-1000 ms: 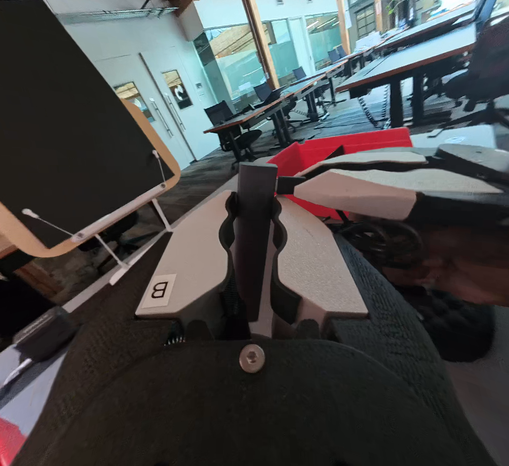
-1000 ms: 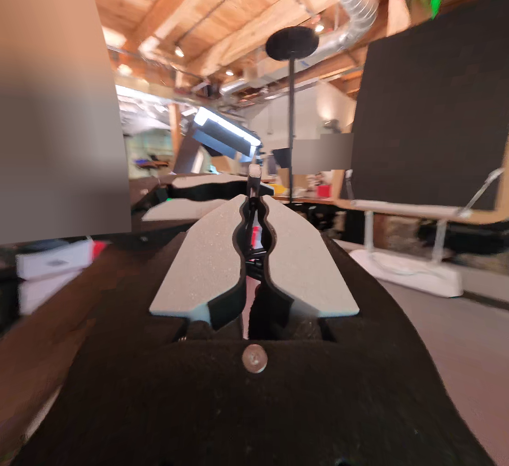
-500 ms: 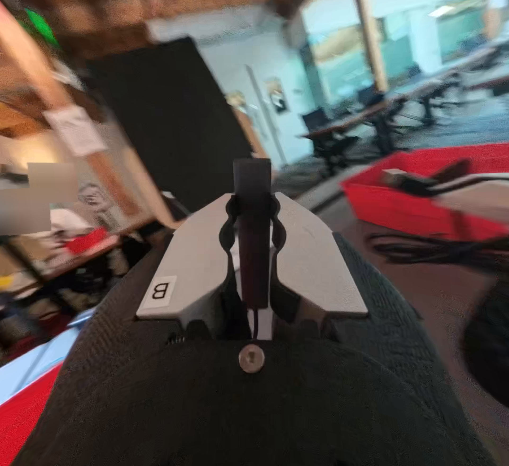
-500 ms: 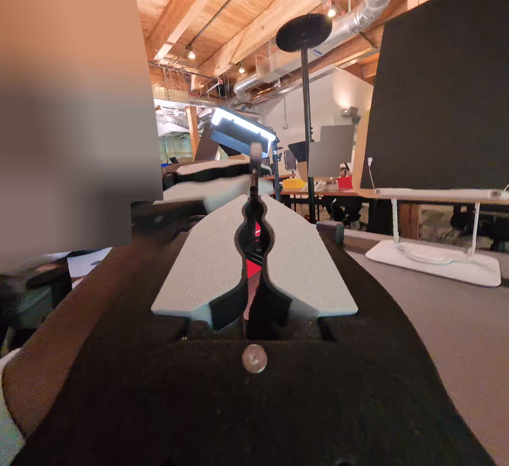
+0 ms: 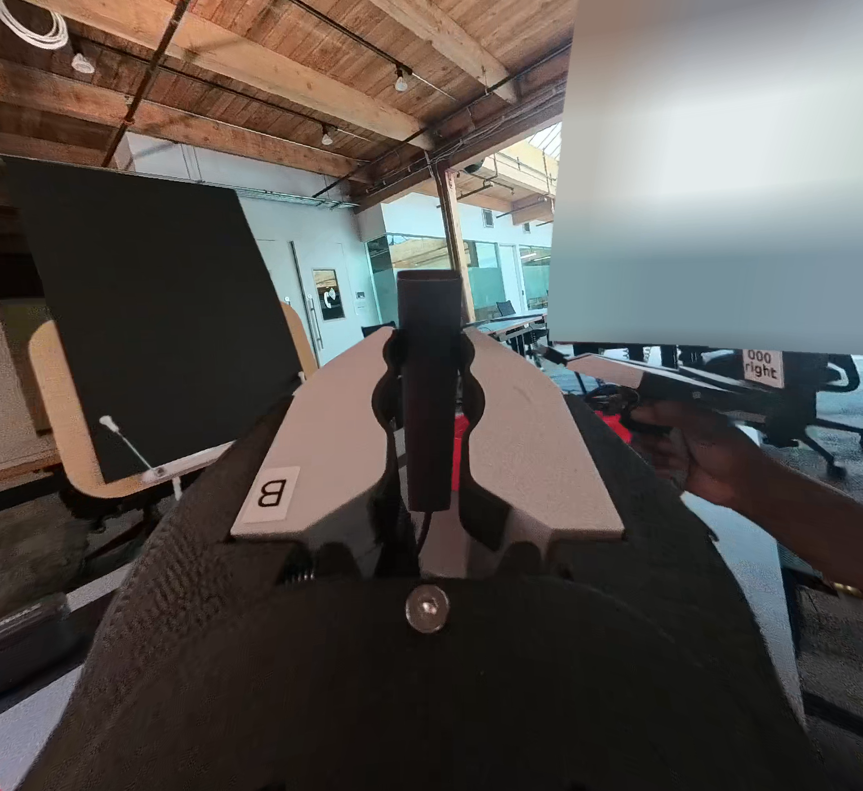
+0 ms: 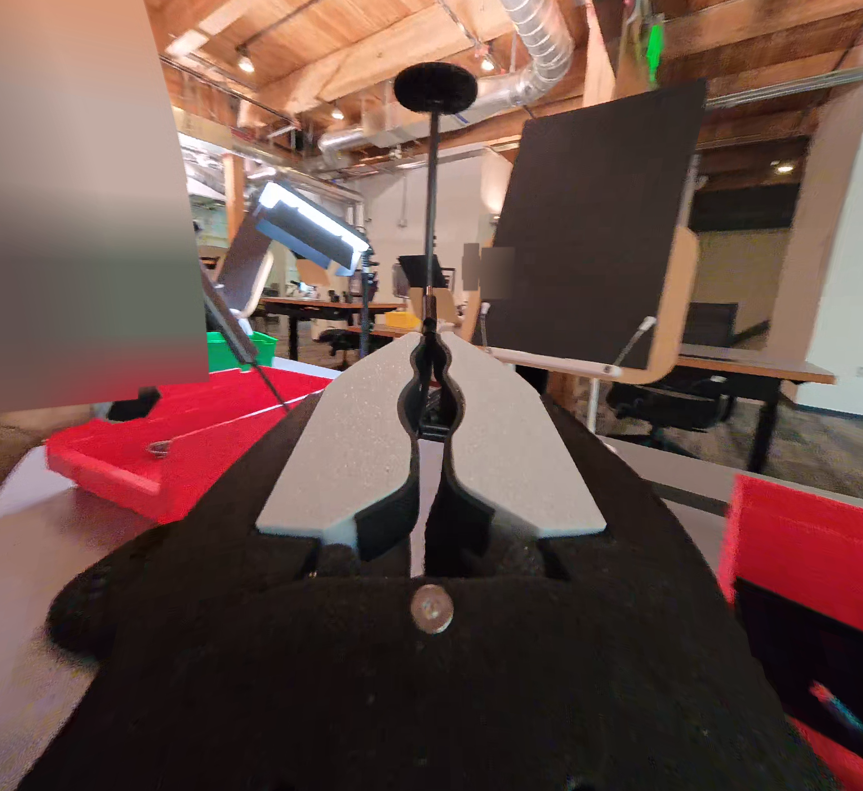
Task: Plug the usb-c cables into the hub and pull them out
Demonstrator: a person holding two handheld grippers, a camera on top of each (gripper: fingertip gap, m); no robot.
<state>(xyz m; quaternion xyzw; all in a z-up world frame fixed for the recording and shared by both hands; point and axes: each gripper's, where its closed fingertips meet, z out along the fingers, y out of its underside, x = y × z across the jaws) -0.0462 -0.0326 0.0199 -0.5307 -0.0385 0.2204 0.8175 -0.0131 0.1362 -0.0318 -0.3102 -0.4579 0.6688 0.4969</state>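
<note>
Wooden beams and a silver duct run across the ceiling of an open office with long desks and black chairs. Taking the hub (image 5: 427, 395) as the landmark: it is a dark, slim bar standing upright, clamped between the two grey fingers of the left gripper (image 5: 427, 338), its top end poking out above the fingertips and a thin dark lead leaving its lower end. Left of the hub, a black board (image 5: 149, 320) leans on a pale wooden stand. Right of the hub and well apart from it, the right gripper (image 5: 567, 360) points toward it, held by a hand (image 5: 691, 455); a small dark plug tip (image 5: 553, 353) juts from its closed fingers. Behind the hub's lower half, a patch of red bin shows between the fingers.

From the right wrist view, the right gripper (image 6: 432, 336) is closed on a usb-c cable (image 6: 430, 395), whose black plug sits pinched in the notch between the fingers. The hub itself is not clearly visible here. A red tray (image 6: 154, 446) lies on the grey table (image 6: 42, 544) to the left, with a green bin (image 6: 233, 348) behind it.
</note>
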